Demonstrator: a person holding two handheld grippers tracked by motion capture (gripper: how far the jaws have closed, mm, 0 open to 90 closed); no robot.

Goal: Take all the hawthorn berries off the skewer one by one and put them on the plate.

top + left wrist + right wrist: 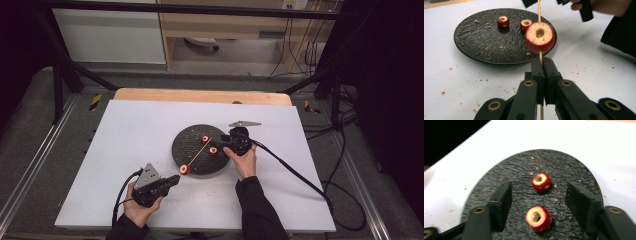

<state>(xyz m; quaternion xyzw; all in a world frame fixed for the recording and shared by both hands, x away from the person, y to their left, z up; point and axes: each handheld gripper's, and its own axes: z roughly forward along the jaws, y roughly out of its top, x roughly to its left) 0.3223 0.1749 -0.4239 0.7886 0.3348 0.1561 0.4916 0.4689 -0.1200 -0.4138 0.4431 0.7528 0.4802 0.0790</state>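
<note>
In the high view, the left gripper [172, 181] is at about 7 o'clock from the black plate [192, 161], held low in the person's left hand [140, 207]. Its jaws are closed on a thin wooden skewer [200, 148], whose long axis runs from 7 o'clock up to 1 o'clock across the plate. One cored fruit piece [184, 169] sits on the skewer near the gripper. The right gripper [227, 139] is at the 3 o'clock edge of the plate, with the right hand [243, 161] behind it.

The left gripper view shows the pinch clearly: the skewer [540, 56] passes between the pressed jaws and points away through the holed fruit [539, 37].

The right gripper view shows half-open jaws holding nothing, above two loose fruit pieces [541, 182] [538, 218] lying on the plate [524, 170].
</note>
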